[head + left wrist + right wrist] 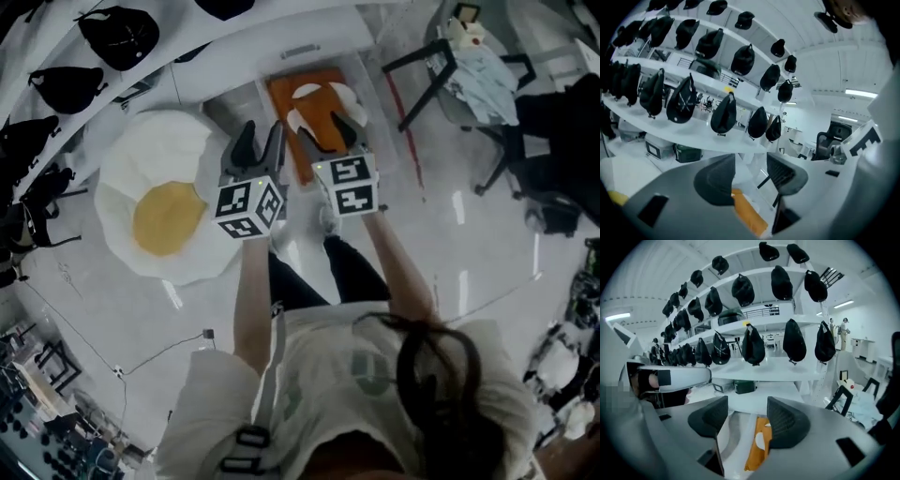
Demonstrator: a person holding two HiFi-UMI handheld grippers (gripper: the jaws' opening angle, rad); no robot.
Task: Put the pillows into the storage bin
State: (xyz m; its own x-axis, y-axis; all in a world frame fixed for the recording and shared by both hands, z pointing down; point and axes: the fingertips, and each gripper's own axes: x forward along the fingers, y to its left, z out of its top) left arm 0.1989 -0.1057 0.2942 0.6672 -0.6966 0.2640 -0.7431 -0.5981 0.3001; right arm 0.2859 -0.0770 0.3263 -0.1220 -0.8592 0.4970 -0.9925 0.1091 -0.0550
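Hovering empty with jaws wide apart, the left gripper (750, 177) and right gripper (743, 417) stand above the storage bin (366, 73), which holds an orange pillow (287, 101). A fried-egg pillow (159, 202) lies on the floor near the bin's left edge. It is probably next, which calls for lowering both grippers onto its rim.

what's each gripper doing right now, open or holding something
Left gripper: open, holding nothing.
Right gripper: open, holding nothing.
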